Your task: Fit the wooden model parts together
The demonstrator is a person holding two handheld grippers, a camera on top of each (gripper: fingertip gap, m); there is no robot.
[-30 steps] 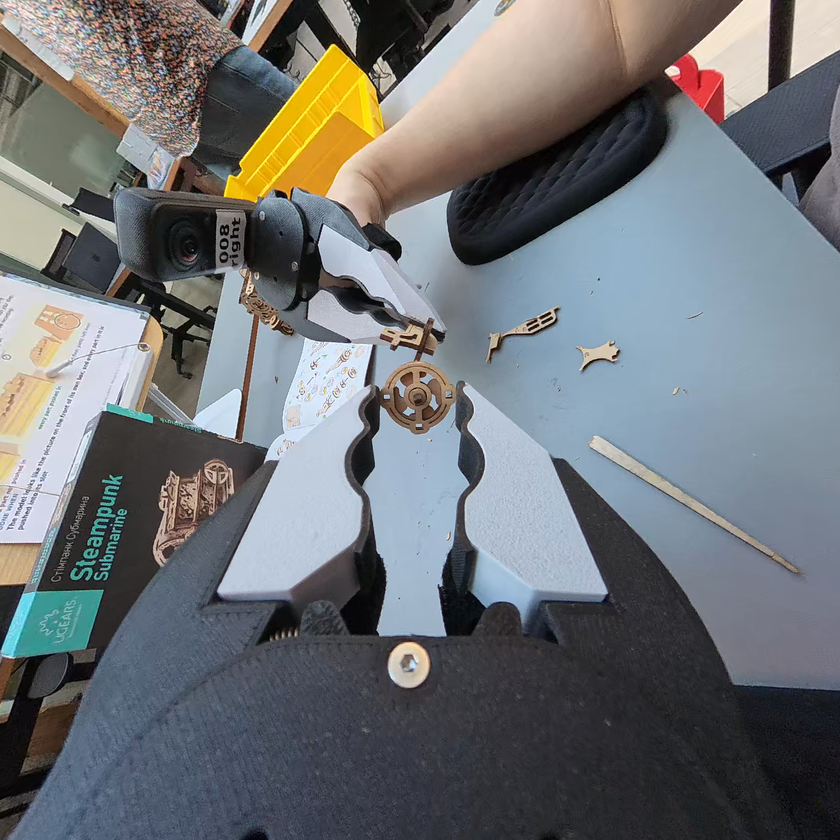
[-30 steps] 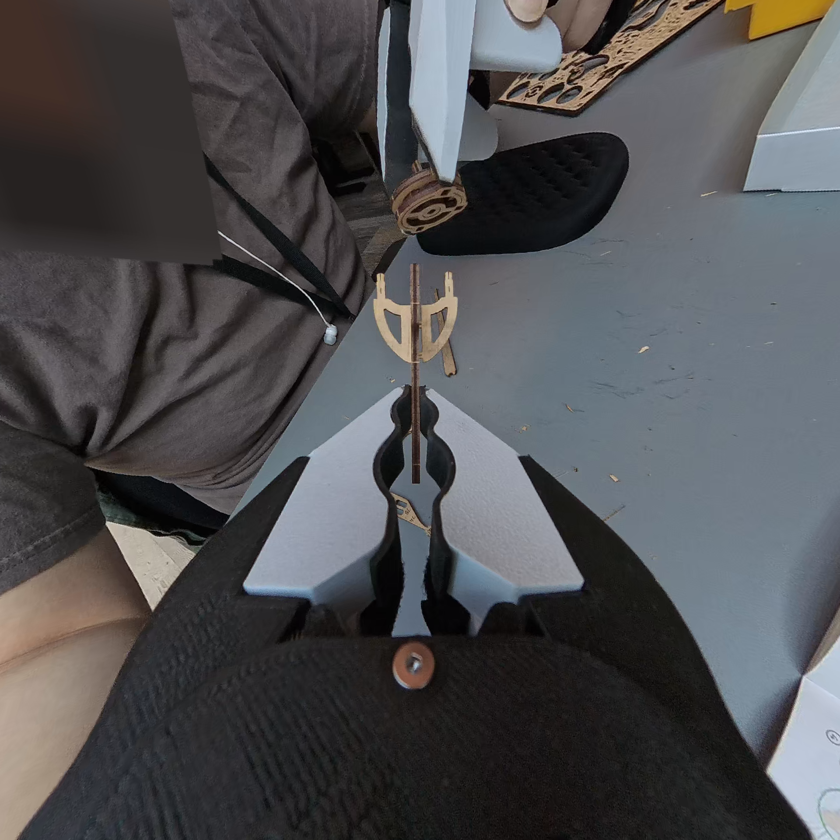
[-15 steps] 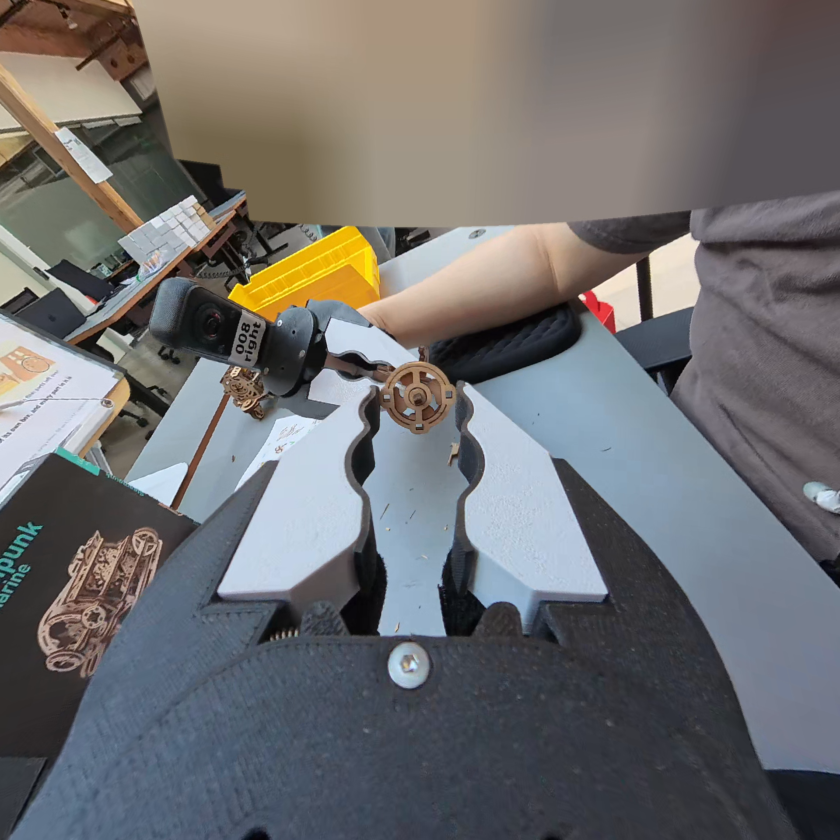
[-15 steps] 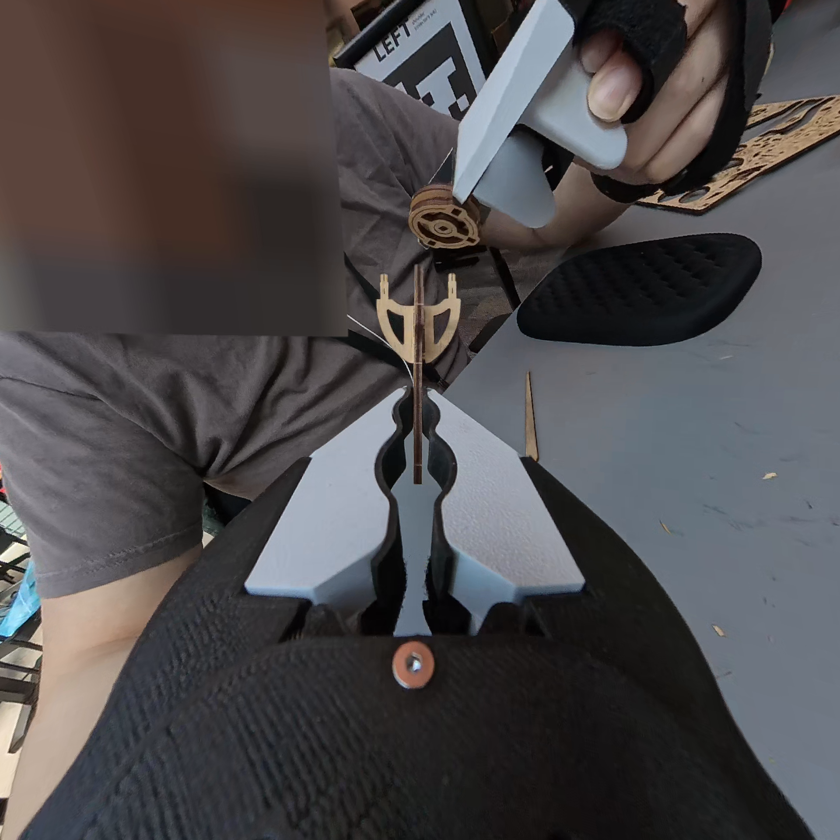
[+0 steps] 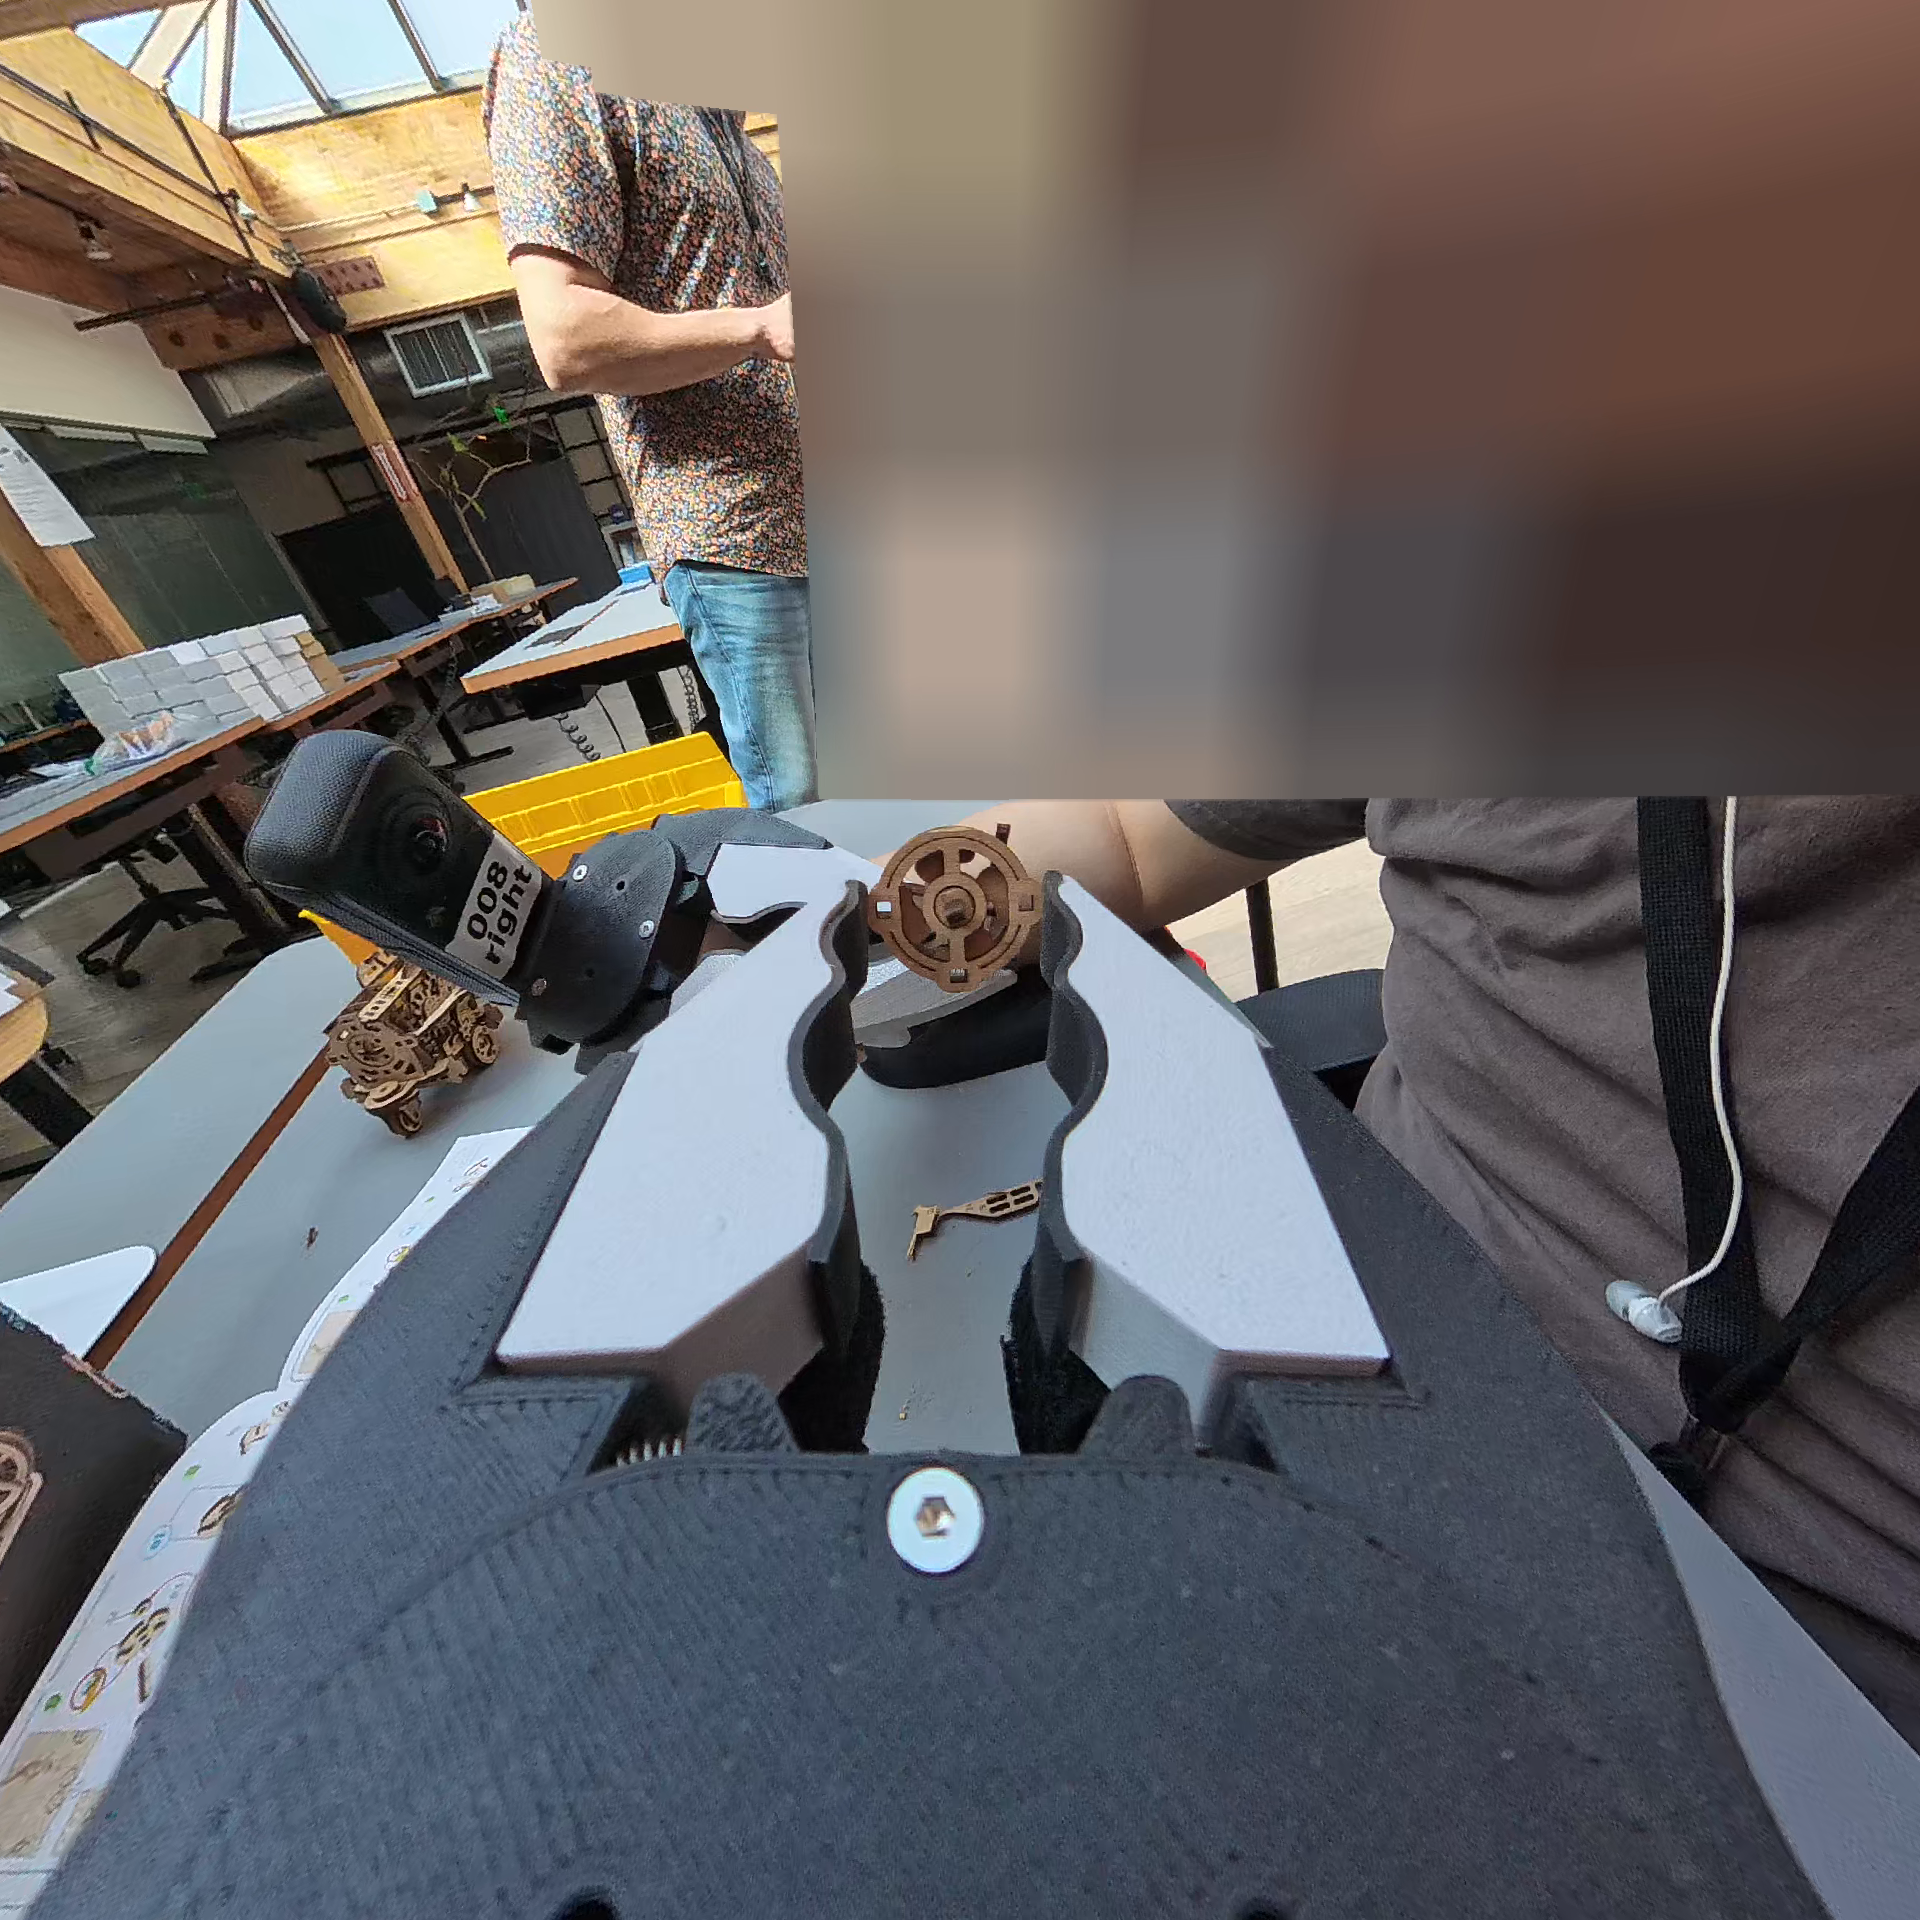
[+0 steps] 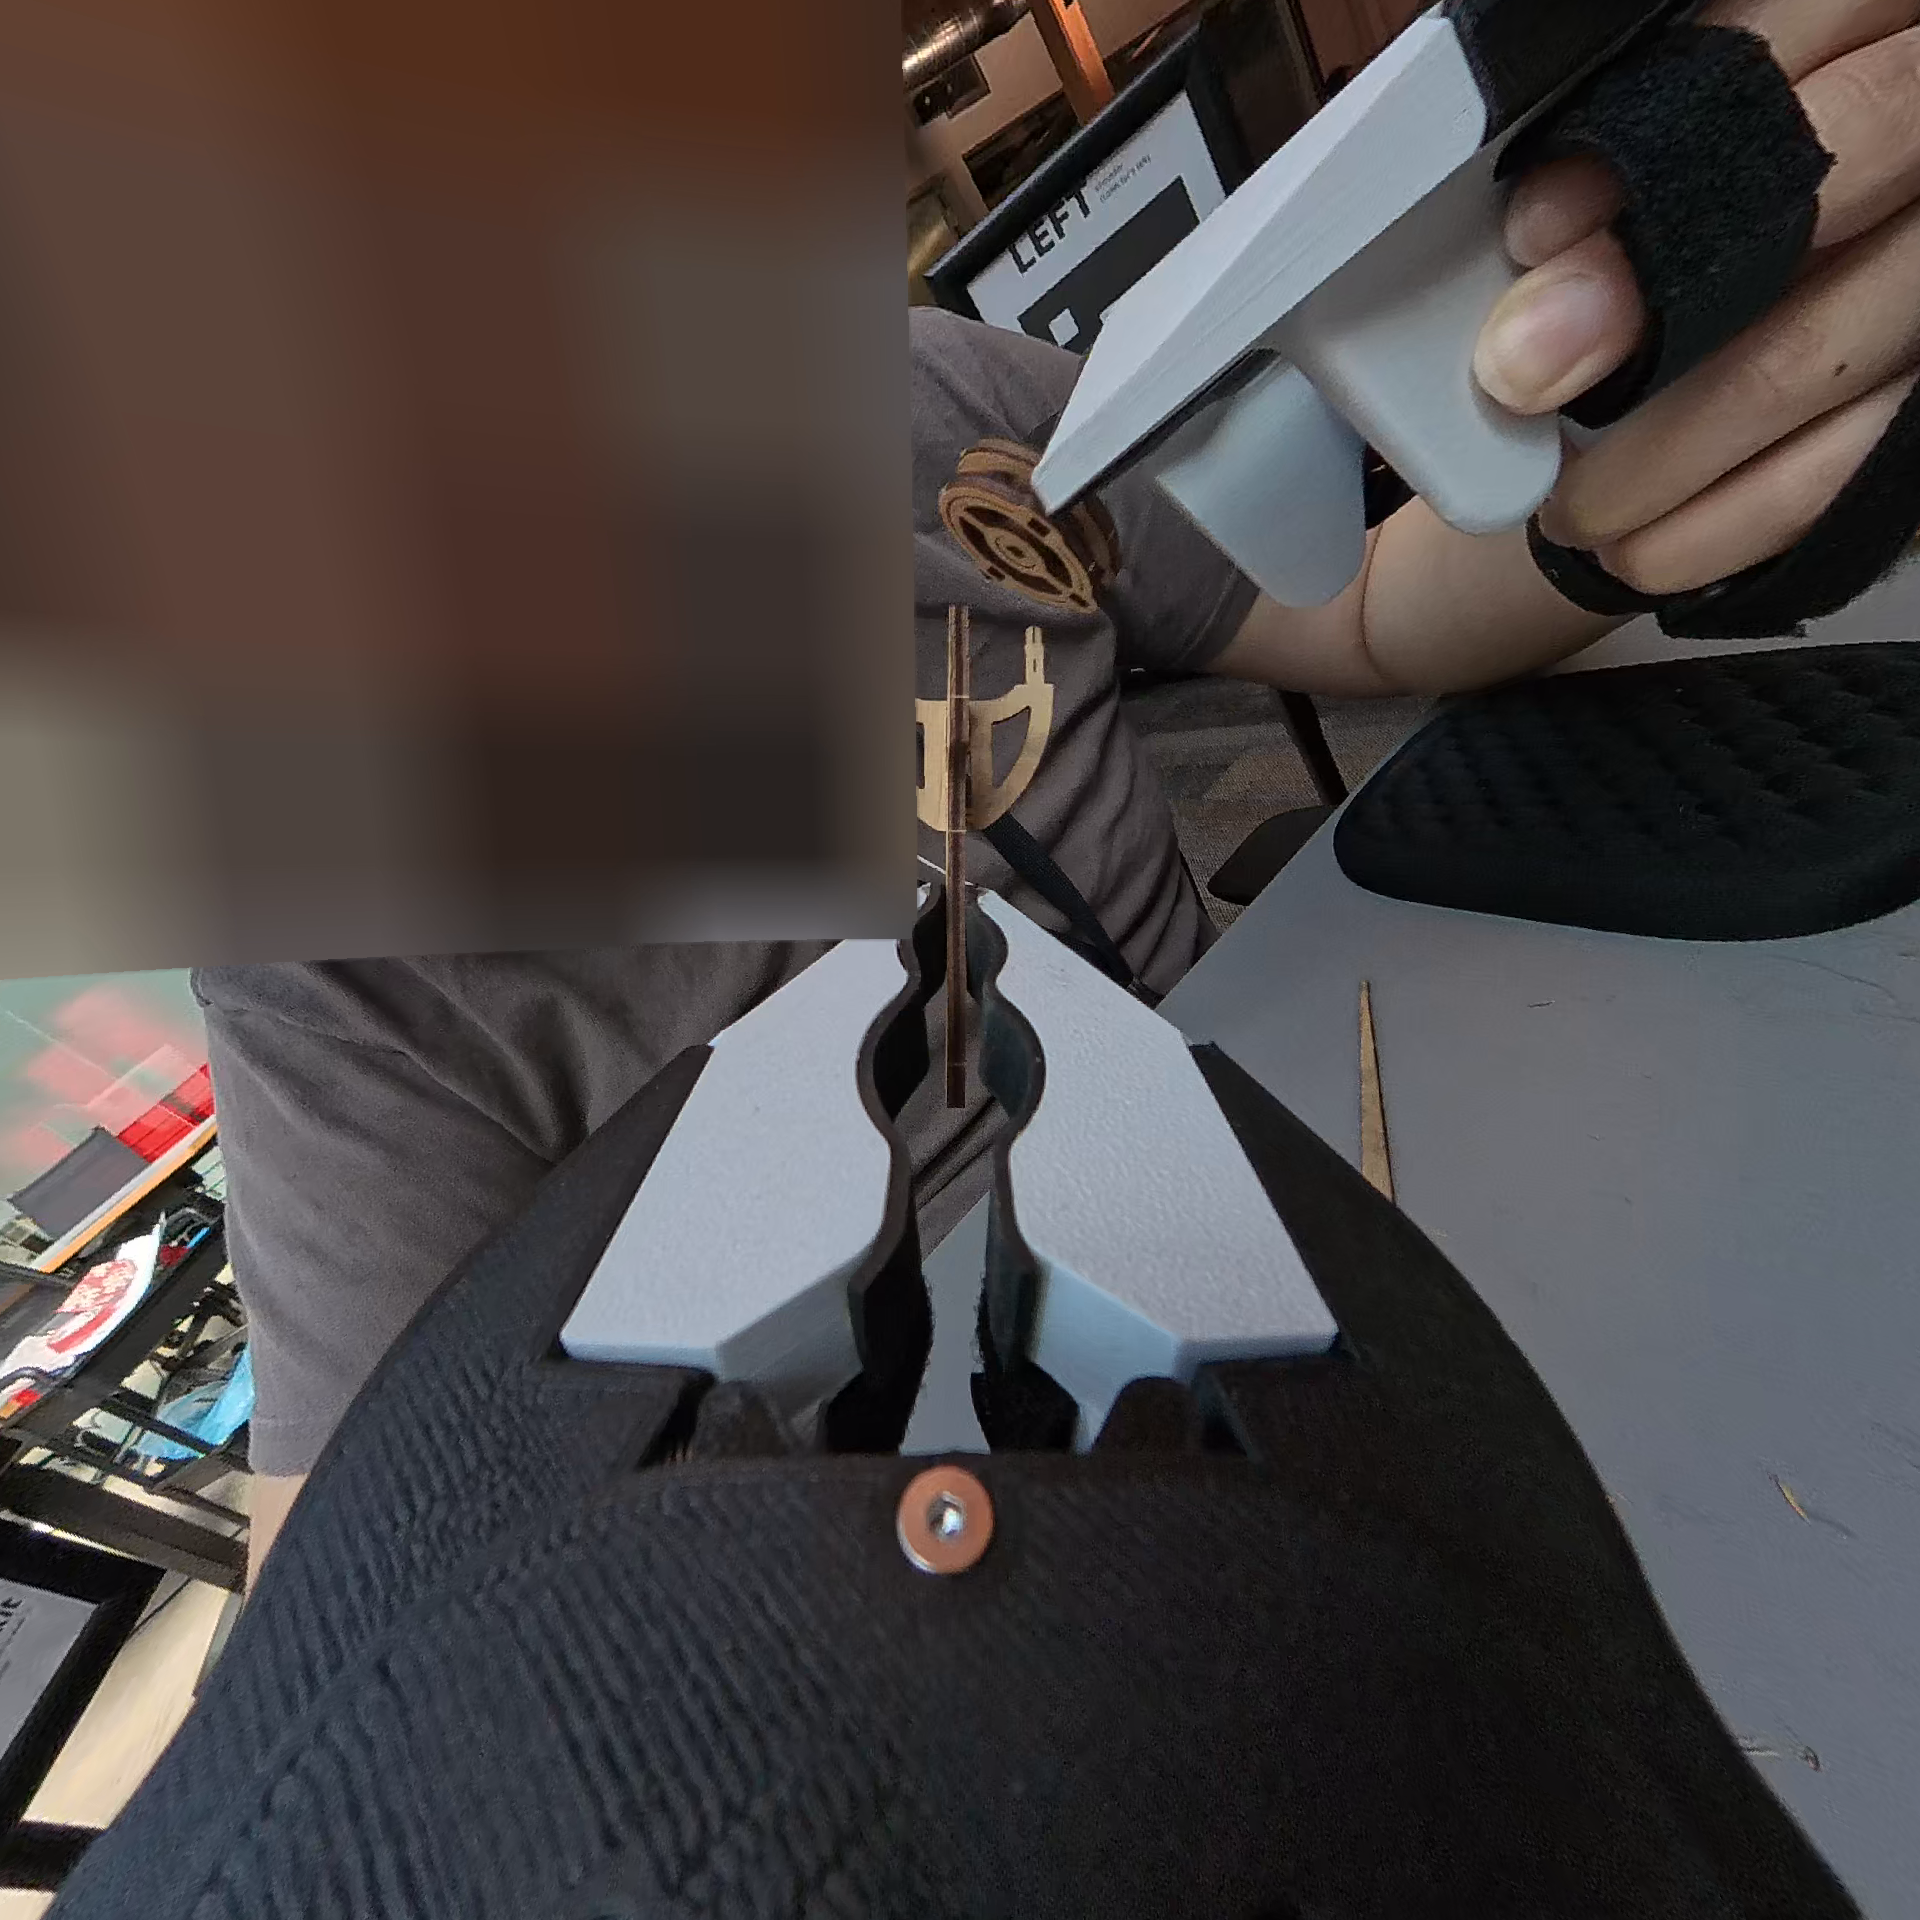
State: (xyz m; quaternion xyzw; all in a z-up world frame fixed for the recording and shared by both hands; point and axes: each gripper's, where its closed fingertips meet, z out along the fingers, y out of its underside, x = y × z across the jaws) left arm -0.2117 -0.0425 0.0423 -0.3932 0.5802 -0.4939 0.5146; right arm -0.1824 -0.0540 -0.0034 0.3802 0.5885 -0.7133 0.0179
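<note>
My left gripper [image 5: 954, 902] is shut on a round wooden wheel part [image 5: 956, 909] and holds it in the air by its rim. My right gripper [image 6: 958, 925] is shut on a thin flat wooden piece [image 6: 957, 810], seen edge-on, with a curved anchor-shaped cross piece [image 6: 1013, 727] slotted on it. In the right wrist view the wheel [image 6: 1023, 540] hangs just above and right of the flat piece's tip, apart from it, under the left gripper's grey fingers [image 6: 1226, 374]. The right gripper's black body [image 5: 603, 935] shows left of the wheel; its fingertips are hidden.
A black wrist pad [image 6: 1662, 790] lies on the grey table [image 6: 1558, 1351]. On the table are a thin wooden stick [image 6: 1374, 1091], a loose flat wooden part [image 5: 977, 1210], a built wooden model [image 5: 410, 1029] and an instruction sheet [image 5: 343, 1340]. A yellow bin [image 5: 613, 800] and a standing person [image 5: 665, 364] are behind. The left gripper's tips are roughly 6 cm from the right gripper's.
Both grippers have lifted and tilted up off the table, each still holding its part. The wheel and the flat piece have come closer together.
</note>
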